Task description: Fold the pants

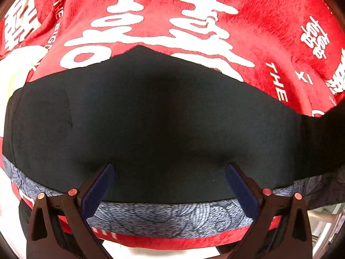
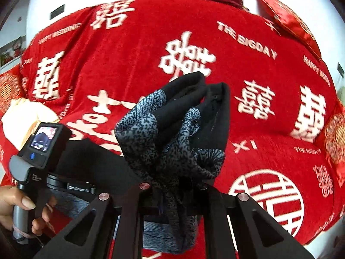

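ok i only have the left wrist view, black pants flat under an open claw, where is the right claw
Observer: The right claw is up off the bed, shut on a bunched end of the pants.
Operator: does that bunch touch the blanket
Observer: No, it sticks up above the red blanket, showing grey patterned fabric as well as black.
Operator: anything else on the bed
Observer: A red cushion lies at the far right corner, well away from the pants.
Operator: and my left claw from there
Observer: Only its handle shows, gripped by the left hand at lower left.
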The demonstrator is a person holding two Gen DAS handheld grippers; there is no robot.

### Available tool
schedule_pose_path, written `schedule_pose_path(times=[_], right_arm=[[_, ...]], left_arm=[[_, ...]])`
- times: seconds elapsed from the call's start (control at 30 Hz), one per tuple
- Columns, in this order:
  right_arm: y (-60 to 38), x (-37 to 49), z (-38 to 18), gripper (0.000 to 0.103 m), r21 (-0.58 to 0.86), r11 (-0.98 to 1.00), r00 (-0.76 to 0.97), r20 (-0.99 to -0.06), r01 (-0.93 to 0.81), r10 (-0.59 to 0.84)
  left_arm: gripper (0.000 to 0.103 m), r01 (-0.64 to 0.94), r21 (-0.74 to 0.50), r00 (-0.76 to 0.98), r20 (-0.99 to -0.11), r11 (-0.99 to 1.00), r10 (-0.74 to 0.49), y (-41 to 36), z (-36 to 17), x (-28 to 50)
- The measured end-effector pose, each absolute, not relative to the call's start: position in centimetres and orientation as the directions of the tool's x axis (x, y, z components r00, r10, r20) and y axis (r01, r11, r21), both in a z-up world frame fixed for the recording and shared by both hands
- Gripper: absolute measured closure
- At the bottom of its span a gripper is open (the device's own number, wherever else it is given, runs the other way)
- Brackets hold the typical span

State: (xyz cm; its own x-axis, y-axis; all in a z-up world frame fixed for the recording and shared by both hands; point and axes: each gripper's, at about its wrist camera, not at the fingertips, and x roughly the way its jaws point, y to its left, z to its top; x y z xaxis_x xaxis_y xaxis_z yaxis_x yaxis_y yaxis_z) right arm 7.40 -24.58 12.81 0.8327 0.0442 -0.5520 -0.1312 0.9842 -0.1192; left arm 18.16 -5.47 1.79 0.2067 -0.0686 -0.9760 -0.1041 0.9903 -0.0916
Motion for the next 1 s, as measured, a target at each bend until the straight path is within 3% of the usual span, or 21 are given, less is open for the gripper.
schedule_pose_path(times=[0.3,0.47,0.7,0.9,0.97,1.0], right_arm=[[-15.7,7.3,12.5,0.090,-0.184,0.932,0.814,-0.557,-0.314,0.164],[-10.6,9.0,8.1,0.090,-0.175,0.906,0.755,-0.625,-0.385,0.200],[-4.7,10.5,0.6,0.090,-0.193,0.860,0.648,-0.738,-0.472,0.190],[-3.3,9.0,-1.4,0.088,-0.277,0.811,0.653,-0.739,-0.515,0.163],[-3.3,8.9,-1.1,0.068,-0.248,0.804,0.633,-0.749,-0.541,0.195],[-3.2,8.7,-0.9,0.033,-0.238,0.800,0.621,-0.757,-0.551,0.203]], left_arm=[[0.000,-0.179,-0.123,0.253,-0.965,0.976,-0.075,1.7,3.3,17.2],[0.000,-0.296,-0.125,0.220,-0.974,0.947,-0.060,8.5,2.0,16.5],[0.000,-0.289,-0.138,0.232,-0.970,0.948,-0.070,10.8,2.2,15.2],[0.000,-0.315,-0.171,0.234,-0.967,0.934,-0.099,11.9,2.5,15.2],[0.000,-0.296,-0.185,0.258,-0.960,0.937,-0.108,11.3,3.6,15.3],[0.000,-0.284,-0.187,0.269,-0.957,0.940,-0.109,11.0,4.2,15.4]])
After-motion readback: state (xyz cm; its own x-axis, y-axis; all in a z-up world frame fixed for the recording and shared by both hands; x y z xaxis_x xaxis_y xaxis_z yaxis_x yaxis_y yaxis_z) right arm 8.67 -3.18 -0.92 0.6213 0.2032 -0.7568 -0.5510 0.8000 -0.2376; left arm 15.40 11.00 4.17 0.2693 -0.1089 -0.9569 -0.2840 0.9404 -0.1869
